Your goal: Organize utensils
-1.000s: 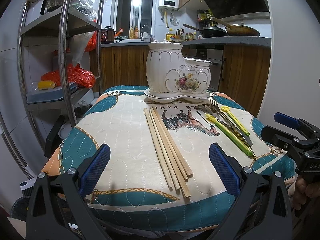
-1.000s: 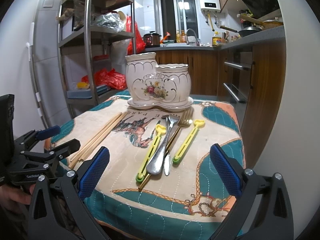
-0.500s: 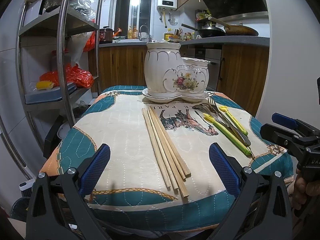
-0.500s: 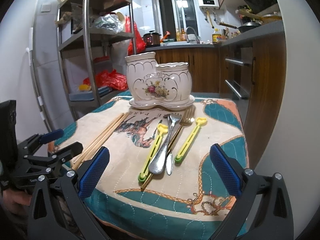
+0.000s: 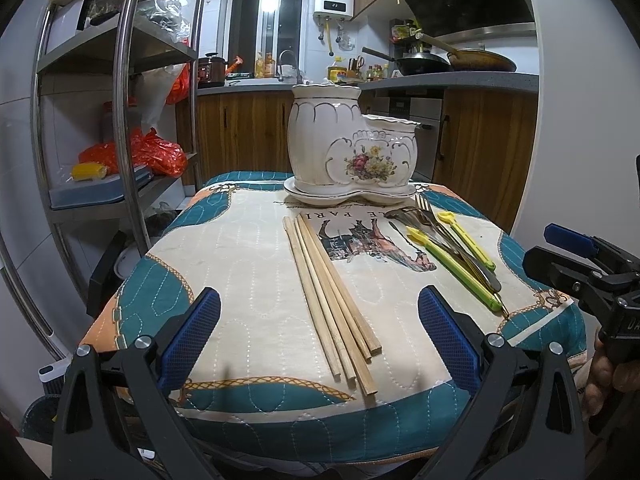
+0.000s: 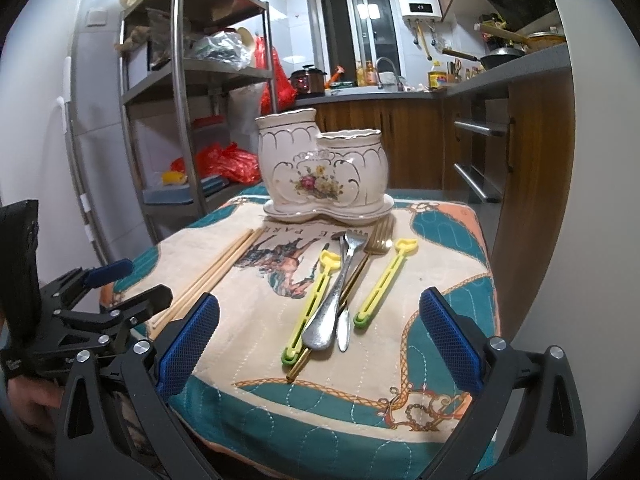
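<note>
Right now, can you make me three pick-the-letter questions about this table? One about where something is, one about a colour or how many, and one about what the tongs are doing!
1. Where do the wooden chopsticks lie?
A. Inside the ceramic holder
B. Flat on the cloth, left of the metal cutlery
C. On the shelf

2. How many yellow-green plastic sticks lie among the metal cutlery?
A. Two
B. Five
C. None

3. What are the left tongs and right tongs doing?
A. Both open, holding nothing
B. Left shut on a fork
C. Right shut on a spoon

Answers: 1 B, the chopsticks rest on the cloth, in front of the ceramic holder. 2 A, one lies on each side of the cutlery. 3 A, both pairs of blue pads stand wide apart with nothing between.
</note>
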Demonstrator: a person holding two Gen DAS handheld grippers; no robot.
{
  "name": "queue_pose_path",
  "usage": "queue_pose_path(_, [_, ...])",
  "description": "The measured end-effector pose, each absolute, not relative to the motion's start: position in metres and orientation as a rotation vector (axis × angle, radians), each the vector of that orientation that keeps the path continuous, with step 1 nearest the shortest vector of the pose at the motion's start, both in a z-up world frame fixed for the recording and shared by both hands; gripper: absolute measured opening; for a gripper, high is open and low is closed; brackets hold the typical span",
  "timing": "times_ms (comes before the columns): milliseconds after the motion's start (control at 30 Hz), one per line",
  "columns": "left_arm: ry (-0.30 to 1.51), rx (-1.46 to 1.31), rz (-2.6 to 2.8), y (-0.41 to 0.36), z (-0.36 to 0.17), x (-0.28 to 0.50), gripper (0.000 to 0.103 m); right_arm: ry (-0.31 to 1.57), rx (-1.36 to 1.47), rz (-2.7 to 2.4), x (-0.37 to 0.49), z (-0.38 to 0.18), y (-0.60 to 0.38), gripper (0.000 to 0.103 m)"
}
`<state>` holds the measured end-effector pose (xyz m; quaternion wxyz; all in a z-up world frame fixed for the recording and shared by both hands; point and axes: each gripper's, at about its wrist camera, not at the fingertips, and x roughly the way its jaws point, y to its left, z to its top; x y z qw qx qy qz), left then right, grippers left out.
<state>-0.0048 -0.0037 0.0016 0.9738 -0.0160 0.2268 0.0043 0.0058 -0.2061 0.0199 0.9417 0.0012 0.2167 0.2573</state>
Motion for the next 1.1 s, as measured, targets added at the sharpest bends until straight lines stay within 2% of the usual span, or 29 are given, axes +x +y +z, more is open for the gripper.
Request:
queue_pose_path(300, [0.454, -0.035, 0.008, -0.002, 0.003, -0.004, 0.097, 0.452, 0.014, 0.532, 0.008, 0.019, -0.210, 0.098])
queue_pose_path(400, [0.460, -0.044, 0.008, 0.001, 0.004, -0.003, 0.093, 0.454, 0.016, 0.532, 0.008, 0.019, -0.211, 0.098])
queue_pose_path(500, [0.470, -0.054, 0.005, 0.005, 0.005, 0.001, 0.083, 0.453, 0.018, 0.536, 0.009, 0.018, -0.213, 0.096])
queue_pose_path(567, [0.482, -0.063, -0.007, 0.008, 0.006, 0.005, 0.068, 0.450, 0.024, 0.543, 0.009, 0.019, -0.214, 0.095])
queue_pose_path(600, [0.489, -0.064, -0.011, 0.010, 0.007, 0.007, 0.065, 0.448, 0.028, 0.547, 0.010, 0.018, -0.214, 0.093])
queue_pose_path(633, [0.496, -0.068, -0.012, 0.012, 0.008, 0.010, 0.060, 0.449, 0.033, 0.550, 0.011, 0.019, -0.215, 0.090])
queue_pose_path(700, [0.509, -0.074, -0.005, 0.016, 0.009, 0.017, 0.054, 0.464, 0.038, 0.541, 0.017, 0.019, -0.215, 0.074])
queue_pose_path(800, [0.543, -0.075, -0.005, 0.022, 0.011, 0.031, 0.045, 0.482, 0.051, 0.542, 0.023, 0.019, -0.217, 0.064])
queue_pose_path(833, [0.564, -0.074, -0.010, 0.023, 0.011, 0.037, 0.039, 0.484, 0.052, 0.538, 0.025, 0.019, -0.217, 0.063])
queue_pose_path(900, [0.614, -0.072, -0.014, 0.025, 0.008, 0.051, 0.036, 0.485, 0.051, 0.533, 0.028, 0.021, -0.218, 0.060])
queue_pose_path(967, [0.670, -0.072, -0.013, 0.028, 0.001, 0.062, 0.028, 0.491, 0.056, 0.529, 0.031, 0.021, -0.220, 0.059])
queue_pose_path(1100, [0.716, -0.077, -0.018, 0.030, -0.005, 0.073, 0.027, 0.506, 0.076, 0.525, 0.036, 0.019, -0.225, 0.057])
